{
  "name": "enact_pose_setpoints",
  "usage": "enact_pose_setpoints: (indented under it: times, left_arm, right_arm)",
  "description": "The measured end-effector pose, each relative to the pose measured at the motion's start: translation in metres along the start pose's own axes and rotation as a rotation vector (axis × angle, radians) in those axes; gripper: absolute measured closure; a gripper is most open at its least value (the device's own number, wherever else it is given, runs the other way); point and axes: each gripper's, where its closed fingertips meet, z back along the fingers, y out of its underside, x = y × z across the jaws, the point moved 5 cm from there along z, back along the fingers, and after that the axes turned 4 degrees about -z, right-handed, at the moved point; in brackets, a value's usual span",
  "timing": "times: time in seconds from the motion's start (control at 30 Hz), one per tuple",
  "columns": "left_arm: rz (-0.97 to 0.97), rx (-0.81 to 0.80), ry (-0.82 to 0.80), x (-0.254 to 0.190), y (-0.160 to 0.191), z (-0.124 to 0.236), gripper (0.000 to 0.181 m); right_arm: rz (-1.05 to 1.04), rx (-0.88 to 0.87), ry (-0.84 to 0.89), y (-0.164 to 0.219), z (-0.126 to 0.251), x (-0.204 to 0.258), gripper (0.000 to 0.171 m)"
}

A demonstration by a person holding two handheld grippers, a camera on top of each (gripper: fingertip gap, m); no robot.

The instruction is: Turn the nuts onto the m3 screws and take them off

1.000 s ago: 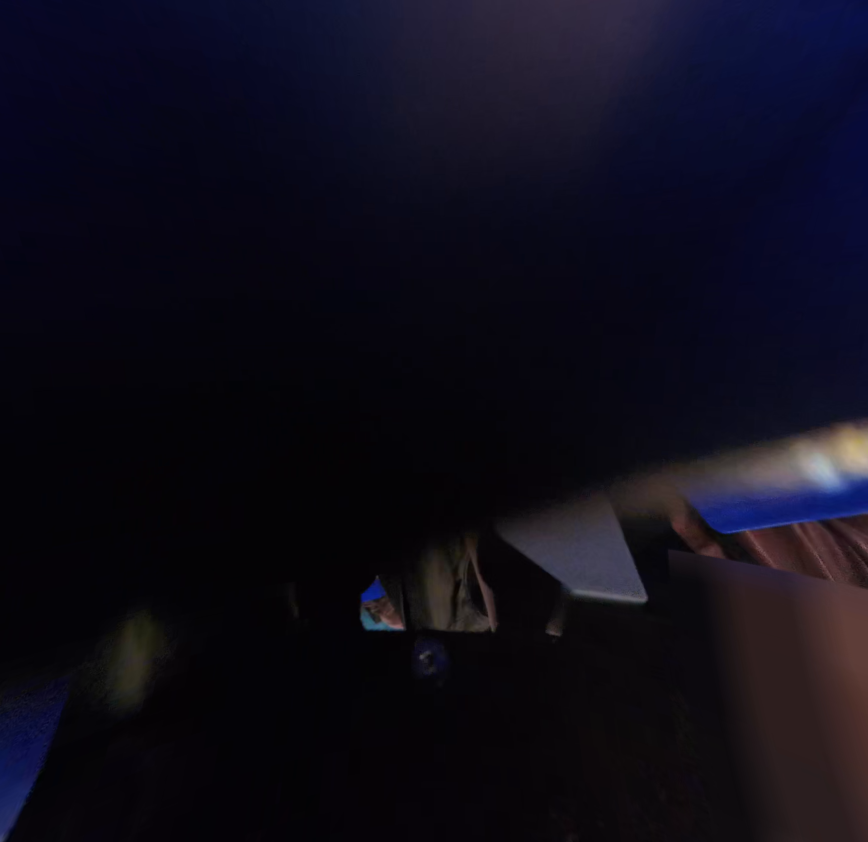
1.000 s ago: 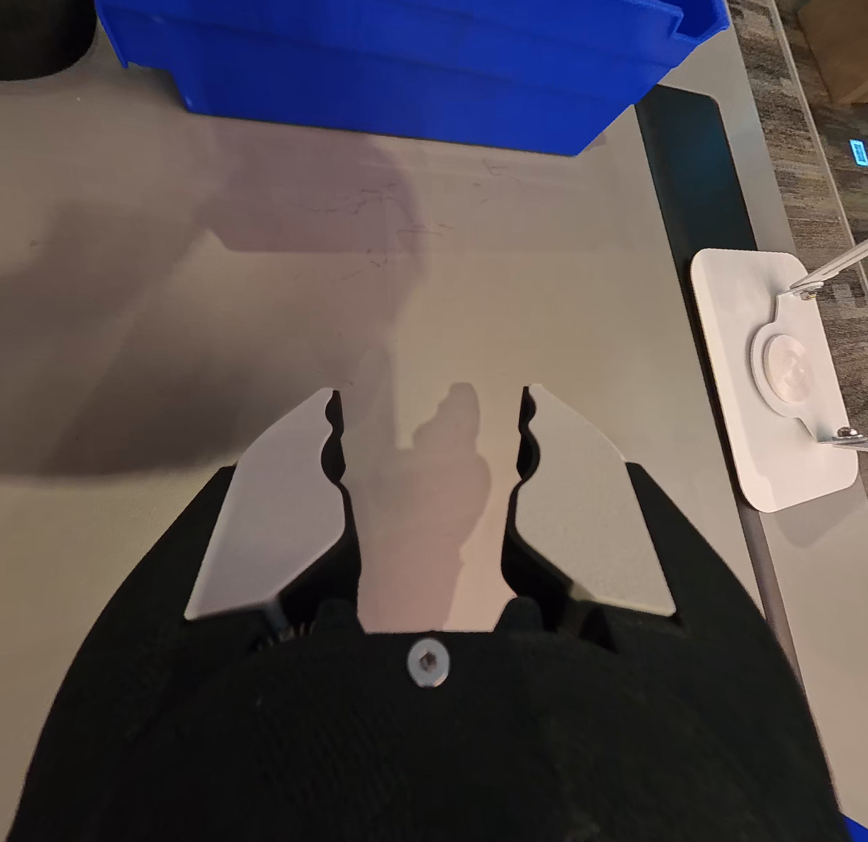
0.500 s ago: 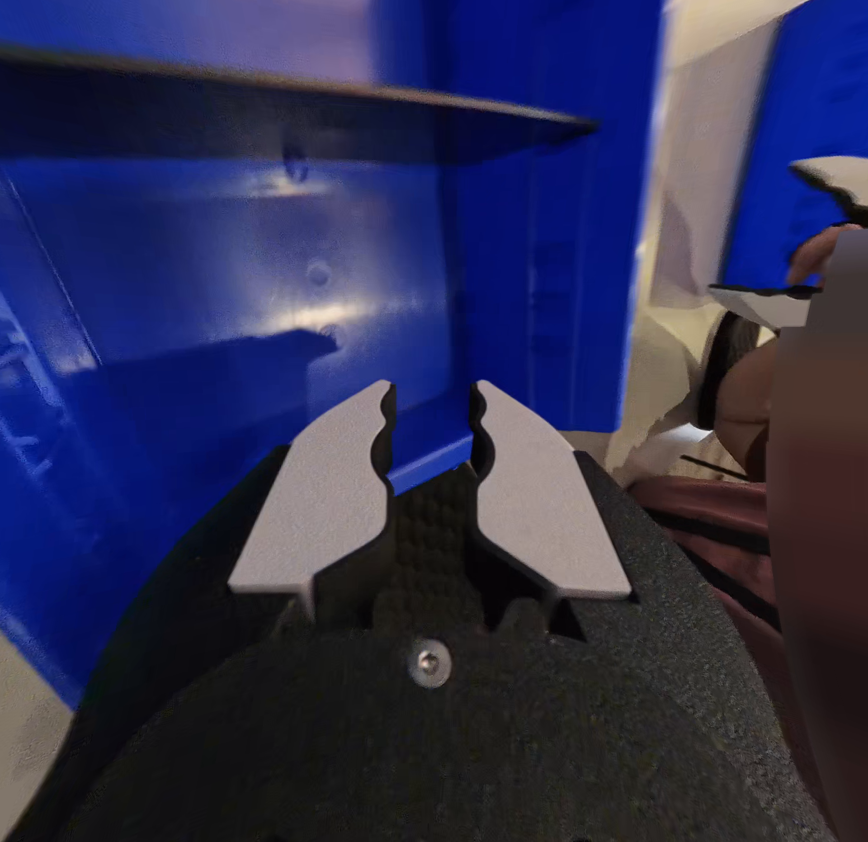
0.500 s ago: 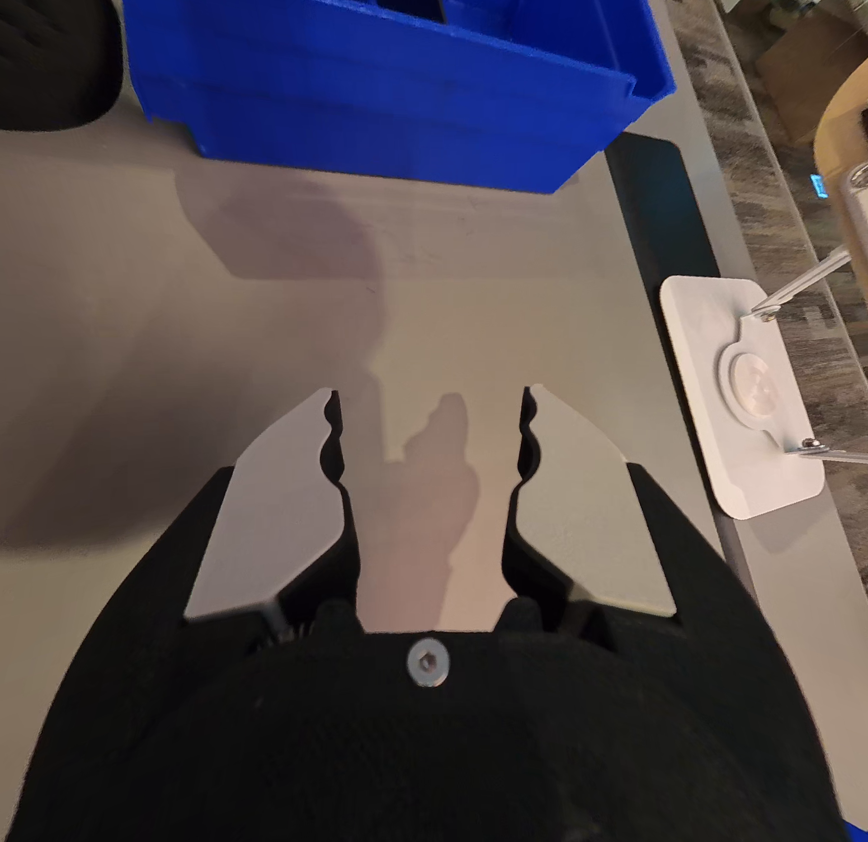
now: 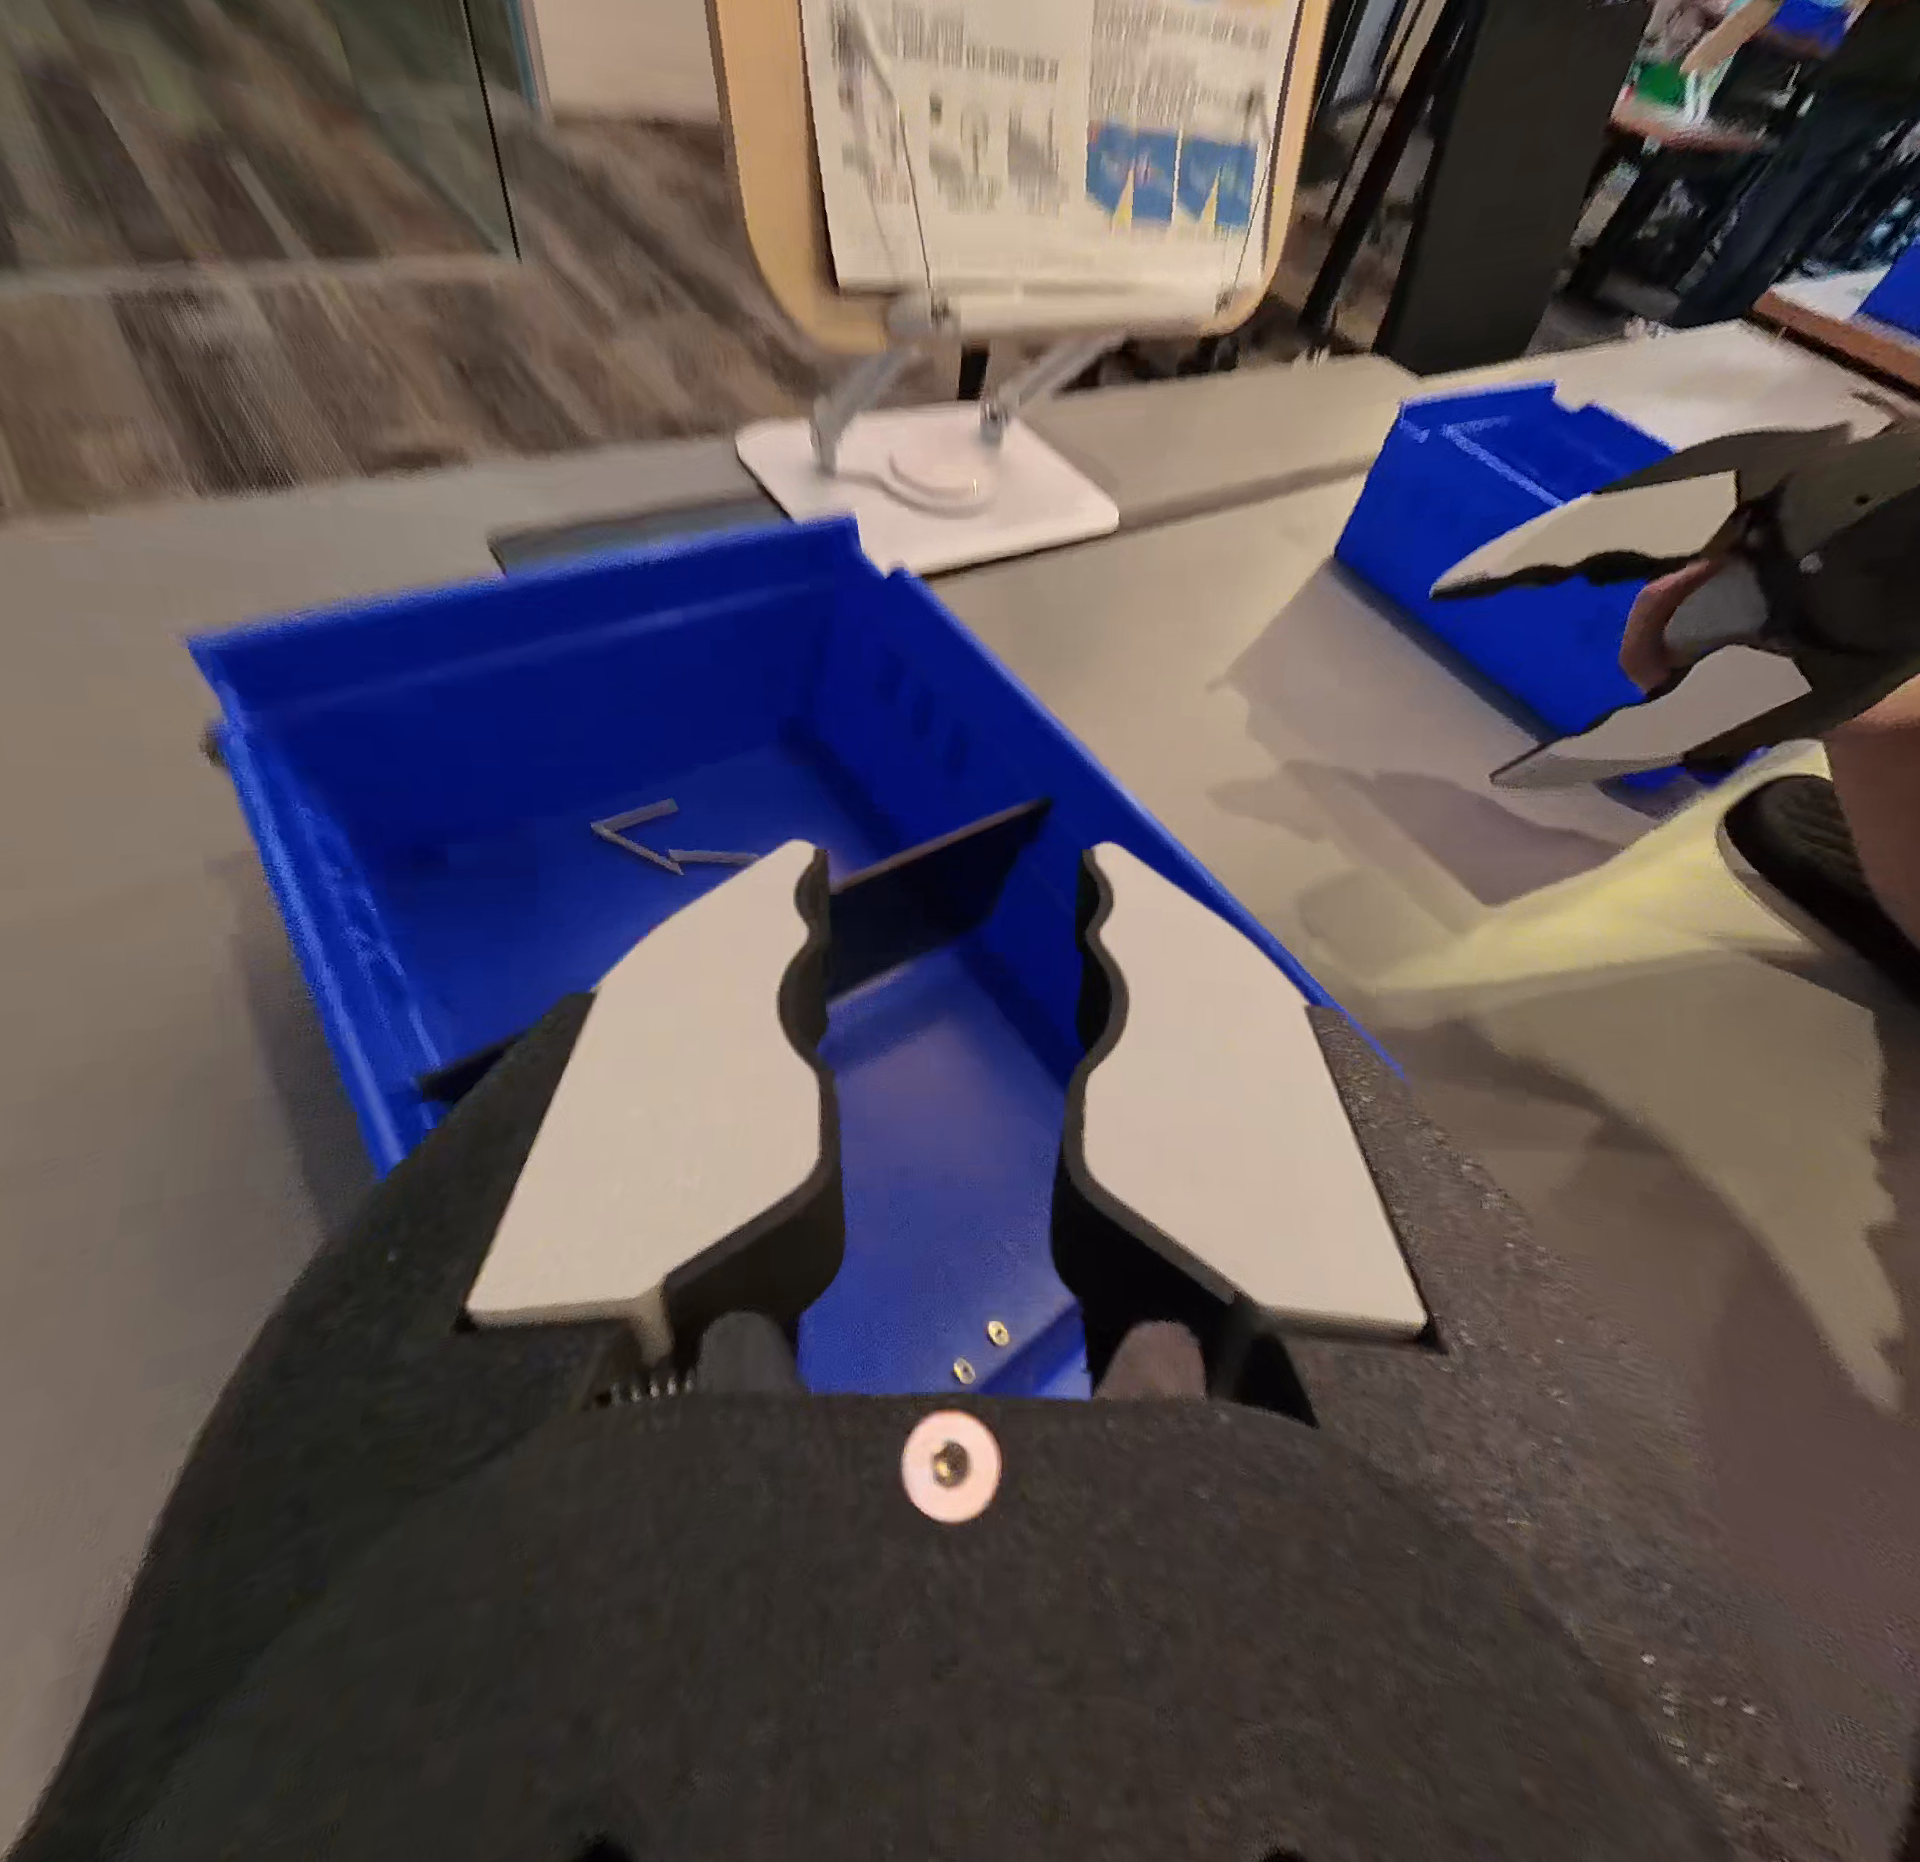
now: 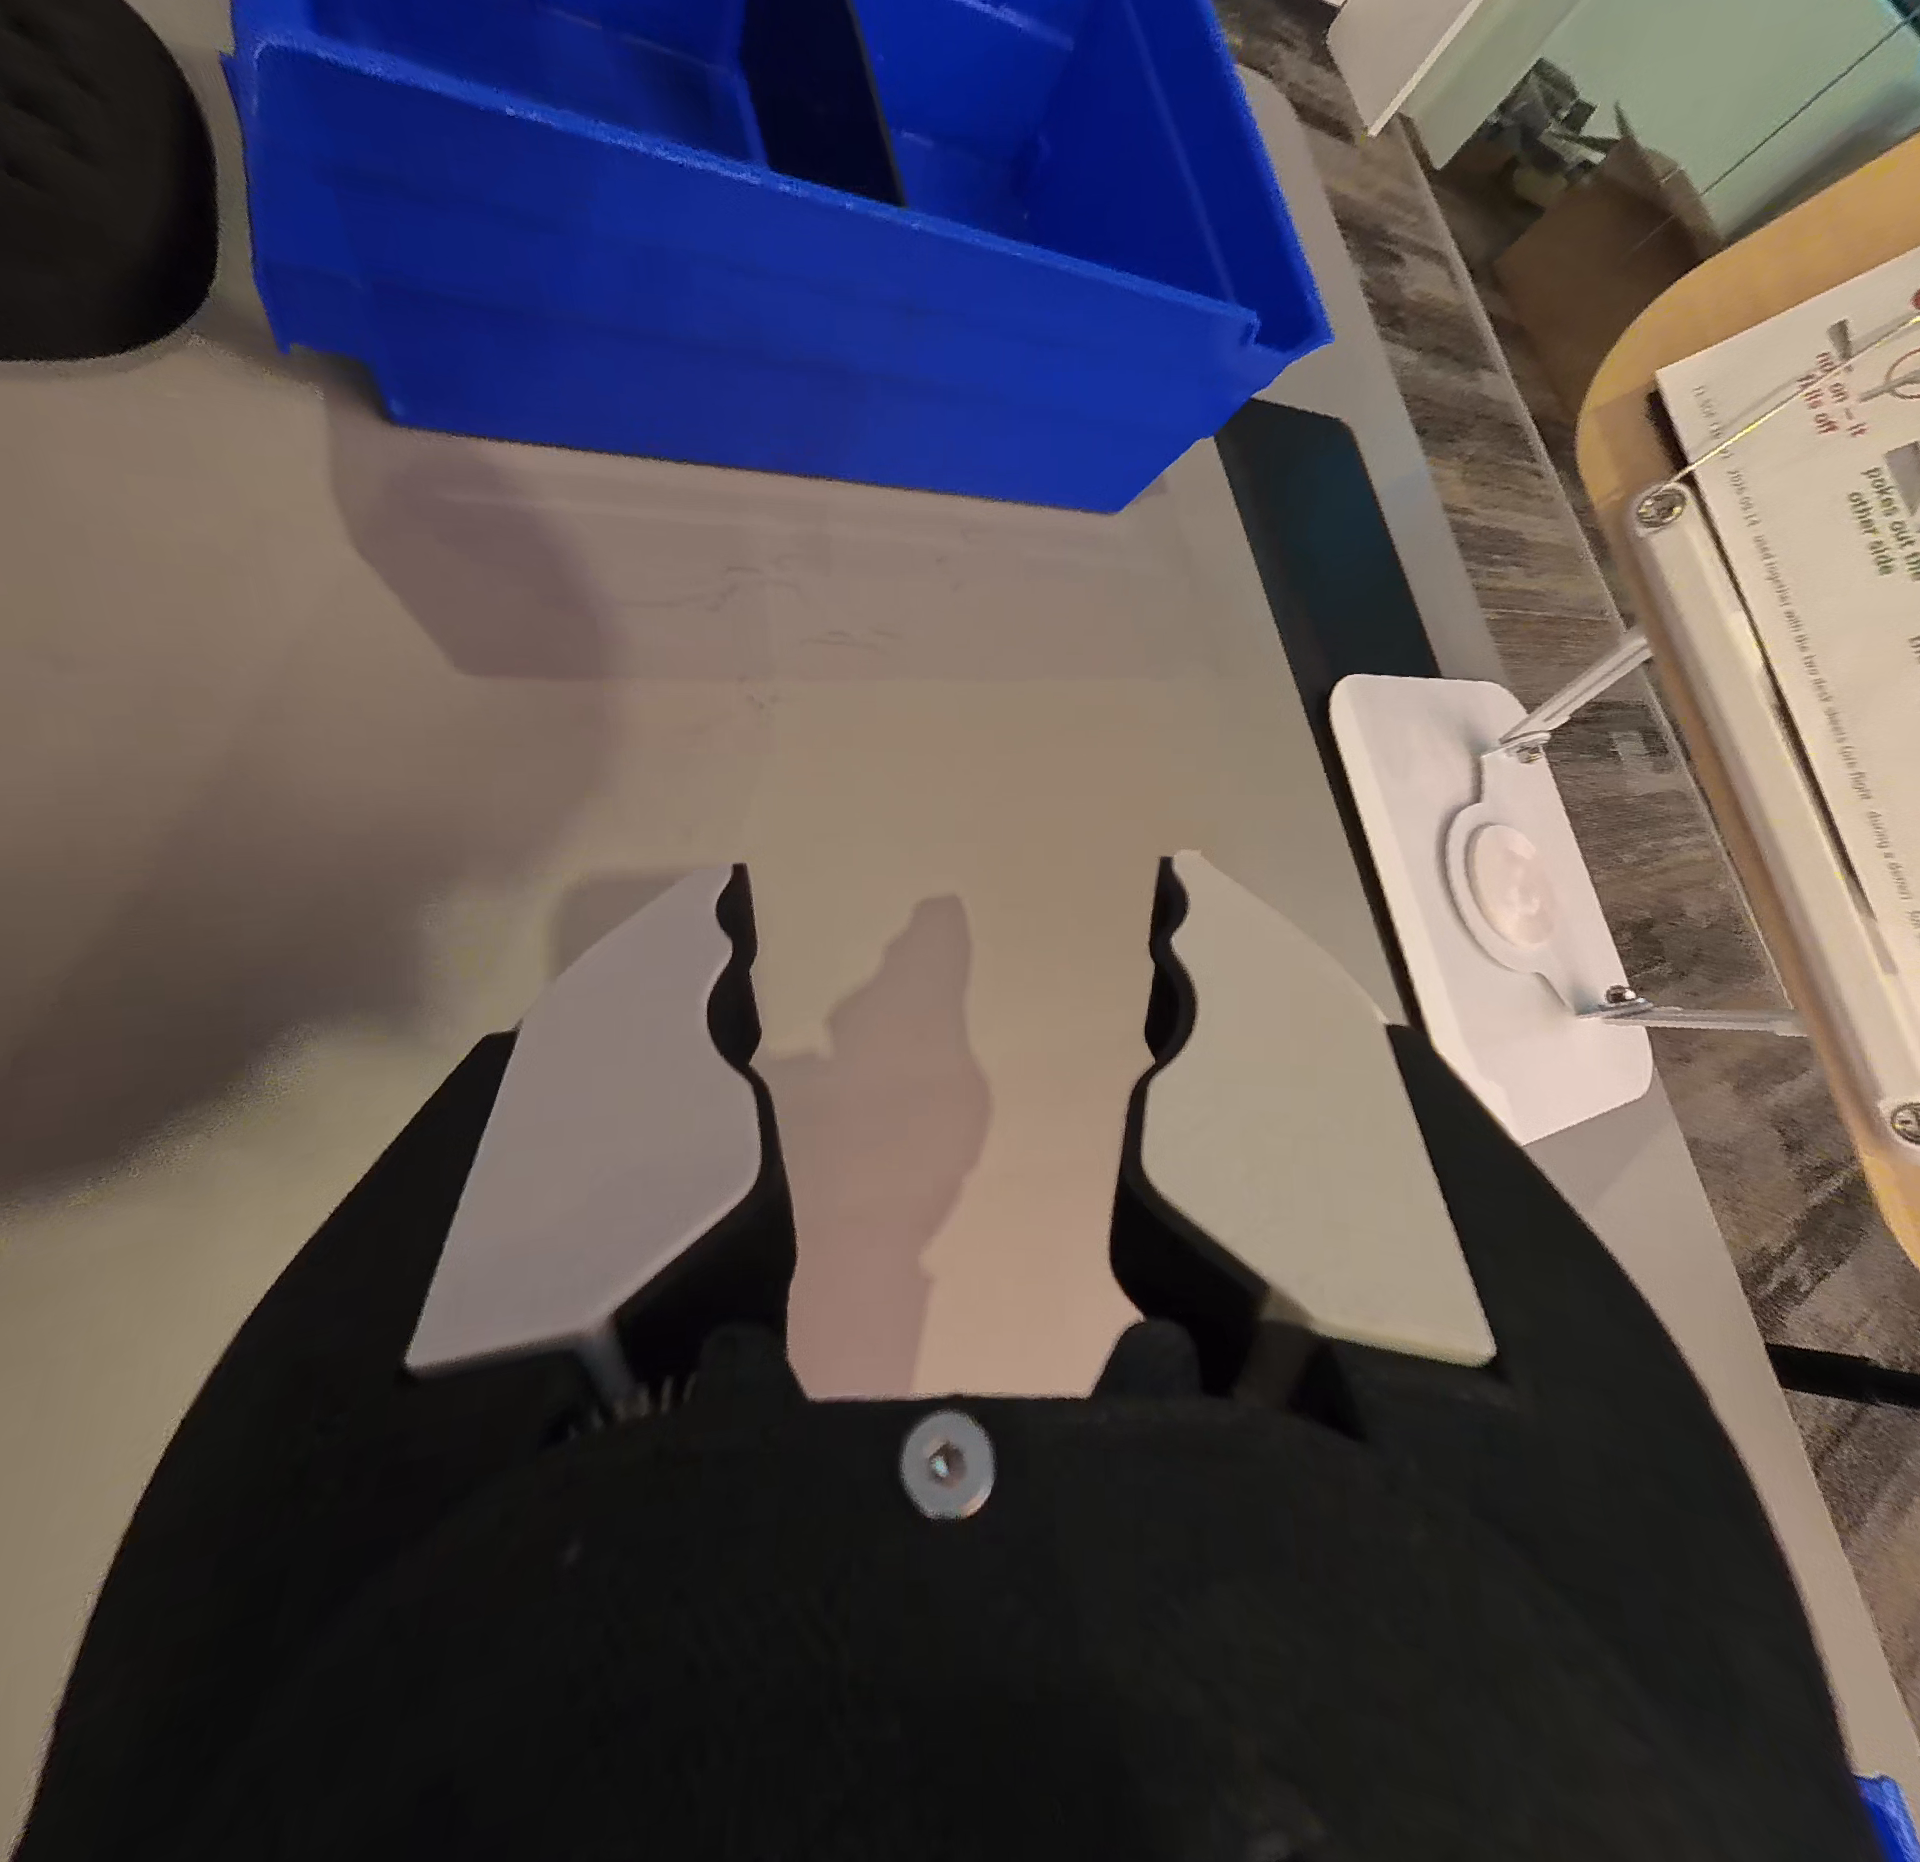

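Left gripper (image 5: 951, 913), jaws wide and empty, hangs over the blue divided bin (image 5: 343, 773); two small brass nuts (image 5: 980, 1350) lie on the near compartment's floor directly below its fingers, so left is nearer, while thin grey screws (image 5: 665, 841) lie past the black divider (image 5: 935, 903). Right gripper (image 6: 951, 924), also wide and empty, hovers over bare desk (image 6: 935, 690), well short of the bin. Half a second ago the left view faced the bin's outer wall with jaws narrower; now it looks down inside.

bin (image 5: 343, 669): blue | divider (image 5: 935, 882): black | table (image 6: 312, 732): grey | stand base (image 6: 1392, 763): white | nuts (image 5: 979, 1350): brass-yellow
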Motion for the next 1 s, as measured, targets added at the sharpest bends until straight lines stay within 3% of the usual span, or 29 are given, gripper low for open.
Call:
enact_pose_setpoints:
  times: [0.27, 0.37, 0.43, 0.53, 0.63, 0.8, 0.9, 1.0]
  left_arm:
    - [-0.123, -0.391, -0.107, 0.016, -0.037, 0.033, 0.113]
    - [-0.154, -0.571, -0.073, 0.013, -0.038, 0.043, 0.110]
    - [-0.152, -0.585, -0.056, 0.013, -0.038, 0.043, 0.095]
    - [-0.105, -0.586, 0.050, 0.011, -0.038, 0.042, 0.092]
    - [-0.113, -0.578, 0.191, 0.005, -0.043, 0.048, 0.116]
    - [-0.276, -0.672, 0.246, -0.001, -0.062, 0.062, 0.146]
    - [-0.292, -0.607, 0.277, 0.001, -0.067, 0.062, 0.149]
    - [-0.322, -0.549, 0.276, 0.005, -0.068, 0.053, 0.138]
  right_arm:
    - [-0.081, -0.211, 0.070, -0.028, 0.013, -0.015, 0.096]
    - [-0.130, -0.311, 0.056, -0.042, 0.023, -0.018, 0.087]
    - [-0.140, -0.363, 0.047, -0.048, 0.029, -0.019, 0.081]
    - [-0.157, -0.393, 0.032, -0.045, 0.034, -0.019, 0.079]
    - [-0.202, -0.390, 0.021, -0.036, 0.033, -0.023, 0.080]
    - [-0.277, -0.376, -0.027, -0.027, 0.026, -0.027, 0.081]
    - [-0.272, -0.339, -0.038, -0.021, 0.019, -0.025, 0.082]
    - [-0.263, -0.299, -0.050, -0.015, 0.011, -0.022, 0.082]
